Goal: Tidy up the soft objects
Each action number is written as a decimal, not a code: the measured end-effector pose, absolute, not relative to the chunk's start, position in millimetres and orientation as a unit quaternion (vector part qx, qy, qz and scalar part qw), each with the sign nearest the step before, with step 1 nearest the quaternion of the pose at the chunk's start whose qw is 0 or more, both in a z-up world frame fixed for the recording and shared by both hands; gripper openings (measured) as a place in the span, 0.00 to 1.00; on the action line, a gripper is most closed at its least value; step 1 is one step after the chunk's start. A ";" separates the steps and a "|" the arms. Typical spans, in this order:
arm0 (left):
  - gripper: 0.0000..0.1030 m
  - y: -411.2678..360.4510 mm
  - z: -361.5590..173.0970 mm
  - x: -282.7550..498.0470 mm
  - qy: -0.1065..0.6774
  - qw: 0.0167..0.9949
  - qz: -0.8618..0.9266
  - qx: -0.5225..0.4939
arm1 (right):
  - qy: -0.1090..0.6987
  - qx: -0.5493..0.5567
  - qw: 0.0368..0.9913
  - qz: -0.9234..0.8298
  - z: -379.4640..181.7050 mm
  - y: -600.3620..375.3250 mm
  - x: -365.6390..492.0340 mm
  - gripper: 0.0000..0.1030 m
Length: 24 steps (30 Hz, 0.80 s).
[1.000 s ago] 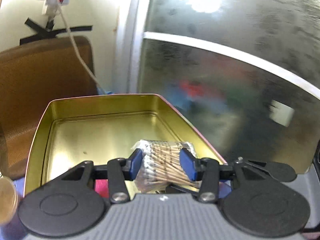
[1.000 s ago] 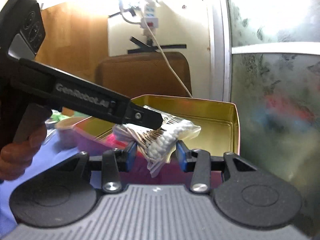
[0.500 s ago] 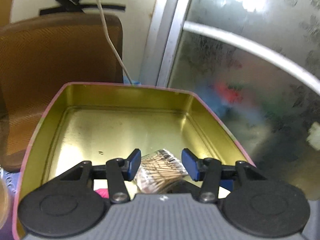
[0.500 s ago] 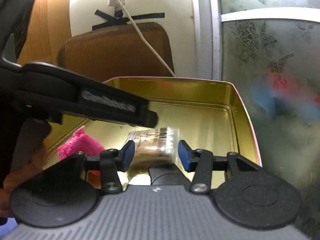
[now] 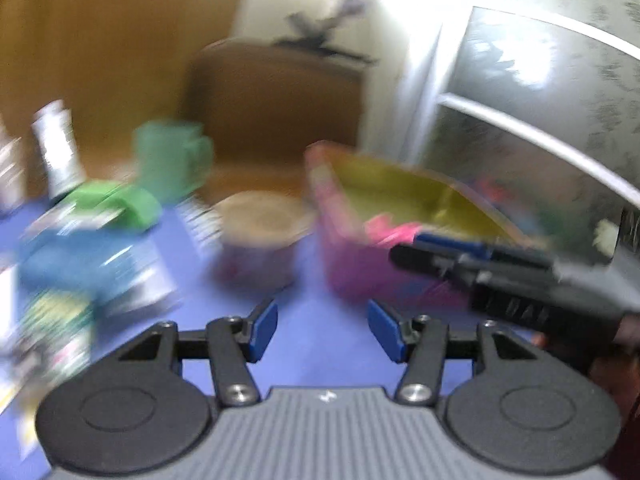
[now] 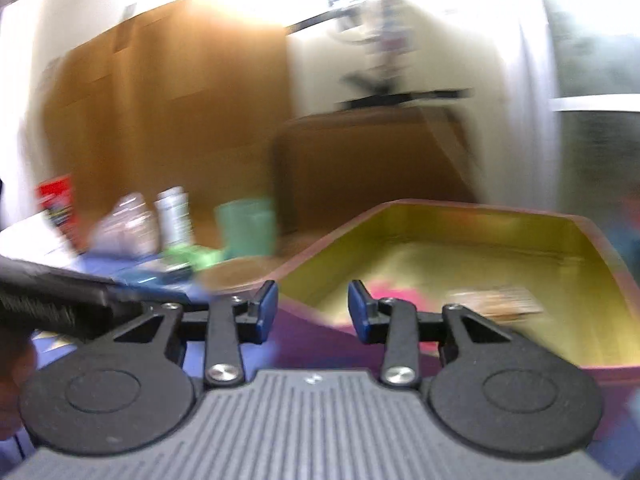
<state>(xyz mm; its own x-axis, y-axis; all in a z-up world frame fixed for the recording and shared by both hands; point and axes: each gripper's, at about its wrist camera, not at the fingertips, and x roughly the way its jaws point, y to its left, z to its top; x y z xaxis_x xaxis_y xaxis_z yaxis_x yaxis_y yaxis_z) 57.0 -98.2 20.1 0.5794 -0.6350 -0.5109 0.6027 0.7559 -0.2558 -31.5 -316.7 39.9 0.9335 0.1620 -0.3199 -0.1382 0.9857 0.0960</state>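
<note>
Cotton-swab packet (image 6: pixel 496 301): now lying released inside the gold tin (image 6: pixel 592 280), beside the pink cloth (image 6: pixel 394 294). Left gripper (image 5: pixel 322 330) is swinging away toward the blurred clutter, jaws having just been opening, part open, empty. Right gripper (image 6: pixel 312 311) is hovering at the tin's near wall, jaws having just been closing, narrowly apart, holding nothing.

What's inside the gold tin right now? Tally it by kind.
Pink cloth: 1
Packet of cotton swabs: 1
Total in the tin: 2
</note>
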 end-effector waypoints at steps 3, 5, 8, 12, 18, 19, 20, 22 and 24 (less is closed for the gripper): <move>0.50 -58.6 4.8 66.7 0.319 0.901 -0.292 -0.032 | 0.196 0.010 0.971 0.135 40.8 -272.4 -1.9 0.33; 0.50 -37.3 -0.8 75.4 0.325 0.909 -0.257 -0.043 | 0.207 -0.003 0.965 0.161 46.0 -247.7 25.3 0.33; 0.48 -11.9 -7.9 92.8 0.320 0.914 -0.232 -0.090 | 0.242 -0.007 0.957 0.163 58.7 -218.5 89.9 0.34; 0.50 8.4 -15.4 101.0 0.314 0.910 -0.227 -0.144 | 0.323 0.003 0.939 0.117 57.6 -191.4 185.1 0.34; 0.54 10.5 -11.3 96.9 0.306 0.908 -0.246 -0.149 | 0.416 0.138 0.897 0.064 35.3 -190.5 284.5 0.39; 0.54 9.6 -10.0 95.1 0.302 0.909 -0.247 -0.144 | 0.426 0.150 0.891 0.053 28.6 -190.2 293.1 0.44; 0.55 9.8 -9.0 89.7 0.298 0.912 -0.247 -0.140 | 0.437 0.161 0.884 0.043 21.1 -189.6 299.2 0.44; 0.55 8.7 -8.8 91.0 0.291 0.915 -0.245 -0.135 | 0.448 0.176 0.876 0.031 8.4 -188.8 306.1 0.43; 0.55 10.3 -7.8 90.2 0.286 0.915 -0.247 -0.139 | 0.440 0.174 0.880 0.034 6.4 -186.4 304.1 0.26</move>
<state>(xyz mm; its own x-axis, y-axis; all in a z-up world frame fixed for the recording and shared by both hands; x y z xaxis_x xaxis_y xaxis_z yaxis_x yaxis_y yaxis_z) 90.2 10.3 -7.8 0.7142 -0.5317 -0.4553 0.3727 0.8394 -0.3957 304.1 -186.4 6.4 0.6104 0.2129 -0.7630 0.0931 0.9372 0.3360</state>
